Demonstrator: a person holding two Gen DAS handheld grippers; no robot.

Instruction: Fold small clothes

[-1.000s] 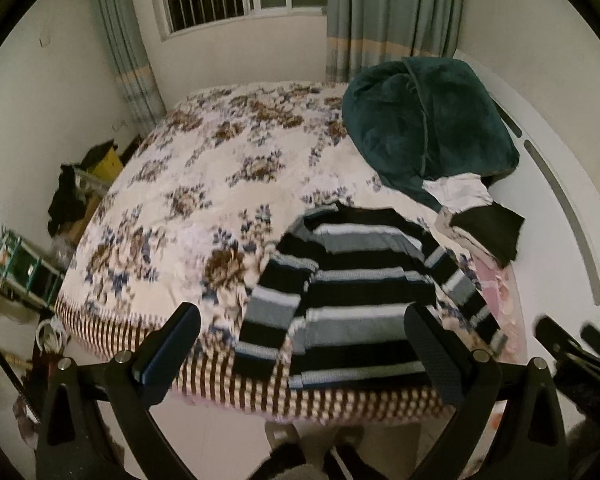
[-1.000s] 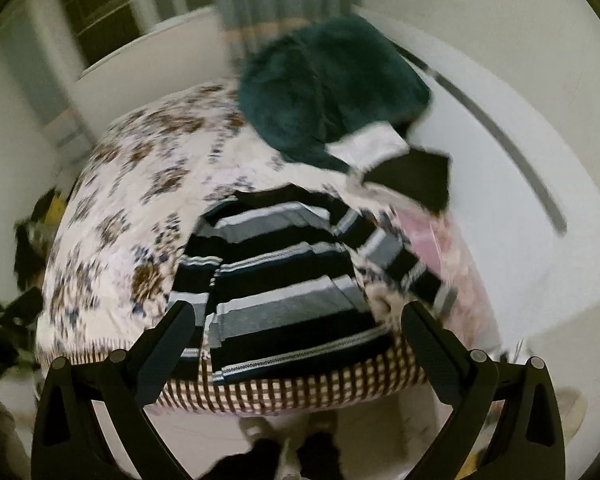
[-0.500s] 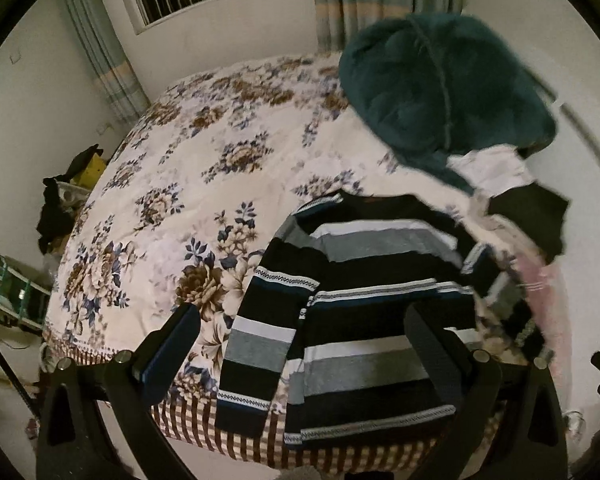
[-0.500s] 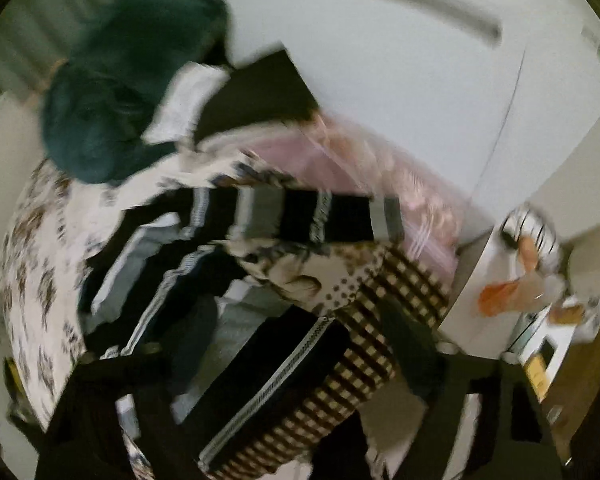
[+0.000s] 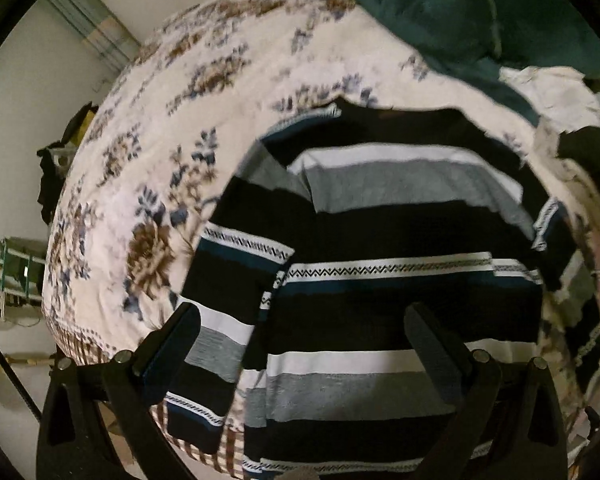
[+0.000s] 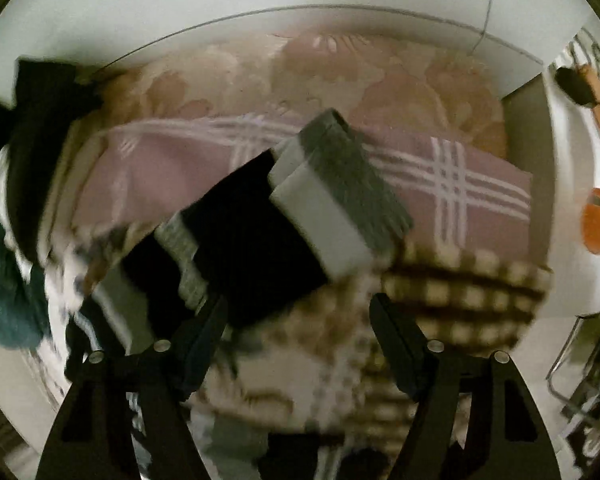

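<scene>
1. The left hand-held gripper (image 5: 300, 344) is seen pointed steeply down over the lower body of a striped sweater (image 5: 380, 240); its two dark fingers (image 5: 172, 344) stand wide apart, nothing is pressed between them, and whether their tips touch the knit cannot be told.
2. The sweater is laid flat, front up, near the foot edge of a bed (image 5: 140, 184). Broad black, grey and white bands are shown across it, with narrow white zigzag-patterned strips and thin blue lines between them.
3. One sleeve (image 5: 228, 320) is laid along the body's side in the left wrist view, its cuff reaching the checked border of the bedspread.
4. The right hand-held gripper (image 6: 296, 336) is also aimed steeply down; its jaws are held apart with only bedspread visible between them, and nothing is gripped.
5. Just above its left finger, the sweater's other sleeve (image 6: 280, 220) is seen lying diagonally, its grey and white cuff end resting on a pink plaid cloth (image 6: 480, 200). The view is blurred.
6. Beyond the sweater, a dark teal plush blanket (image 5: 480, 12) is heaped on the floral bedspread, with a white cloth (image 5: 548, 88) and a black cloth (image 5: 592, 152) beside it.
</scene>
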